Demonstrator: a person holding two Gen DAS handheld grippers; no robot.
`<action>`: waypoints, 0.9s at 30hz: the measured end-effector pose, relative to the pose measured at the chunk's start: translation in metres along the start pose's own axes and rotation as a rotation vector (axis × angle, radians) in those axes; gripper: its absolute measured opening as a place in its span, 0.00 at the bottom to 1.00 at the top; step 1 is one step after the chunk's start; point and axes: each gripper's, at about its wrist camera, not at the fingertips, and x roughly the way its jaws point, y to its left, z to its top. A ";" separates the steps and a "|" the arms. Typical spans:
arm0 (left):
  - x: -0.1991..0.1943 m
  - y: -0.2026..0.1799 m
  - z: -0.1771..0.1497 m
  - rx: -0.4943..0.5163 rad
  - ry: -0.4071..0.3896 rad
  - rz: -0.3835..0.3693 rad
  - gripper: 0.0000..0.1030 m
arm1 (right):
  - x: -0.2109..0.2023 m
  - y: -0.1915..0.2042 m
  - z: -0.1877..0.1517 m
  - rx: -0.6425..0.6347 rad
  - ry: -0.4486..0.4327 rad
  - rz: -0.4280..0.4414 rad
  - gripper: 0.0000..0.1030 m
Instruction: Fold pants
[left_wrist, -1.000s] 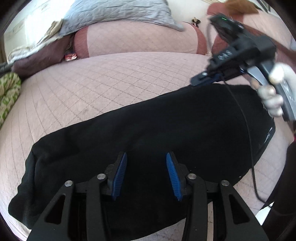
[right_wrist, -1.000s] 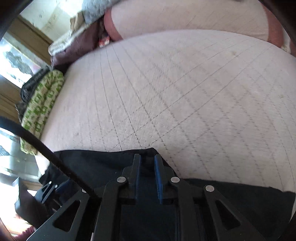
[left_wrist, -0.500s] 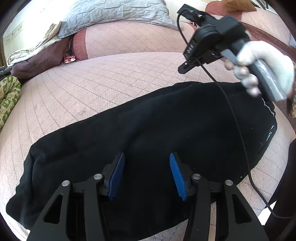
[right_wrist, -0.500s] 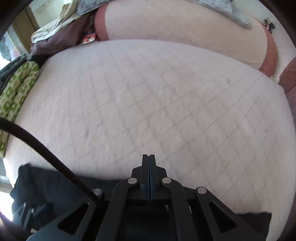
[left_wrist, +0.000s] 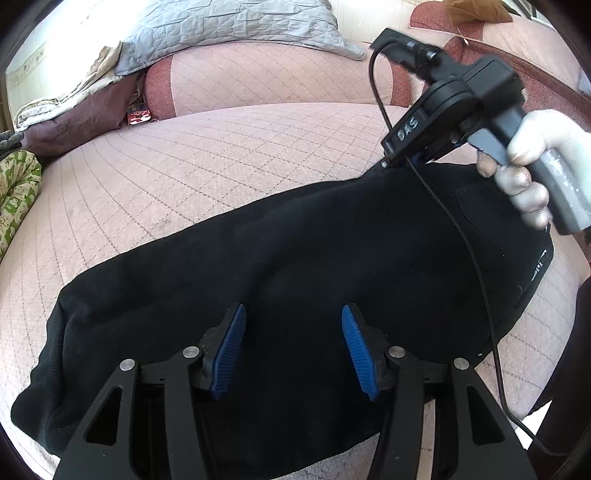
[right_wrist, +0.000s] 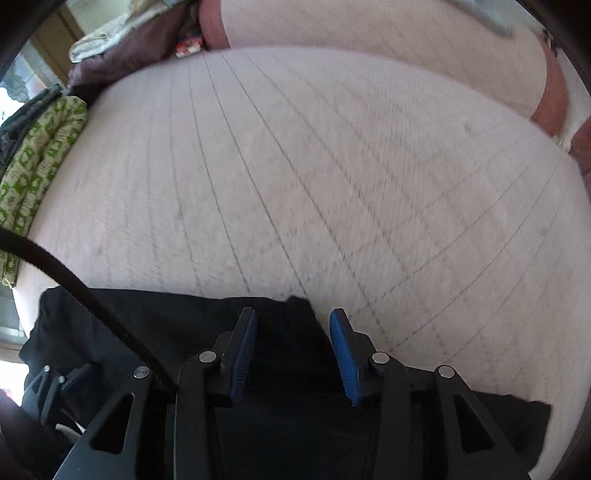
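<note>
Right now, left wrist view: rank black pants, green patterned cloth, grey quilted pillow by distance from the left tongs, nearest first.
1. Black pants: directly under the open left tongs.
2. Green patterned cloth: far left edge of the bed.
3. Grey quilted pillow: top, at the headboard end.

Both wrist views look from close above, forward over the black pants (left_wrist: 295, 266) and bed (right_wrist: 332, 166).

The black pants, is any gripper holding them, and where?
No. Both the left gripper and right gripper are open over the pants.
</note>
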 end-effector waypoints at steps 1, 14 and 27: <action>0.000 0.000 -0.001 0.002 -0.004 0.002 0.52 | 0.002 0.002 0.002 -0.004 -0.010 -0.008 0.15; -0.003 0.003 0.001 -0.013 -0.009 -0.017 0.55 | -0.025 -0.017 0.020 0.134 -0.187 -0.067 0.01; -0.011 0.056 0.003 -0.261 -0.004 -0.091 0.55 | -0.100 -0.121 -0.167 0.507 -0.352 -0.083 0.27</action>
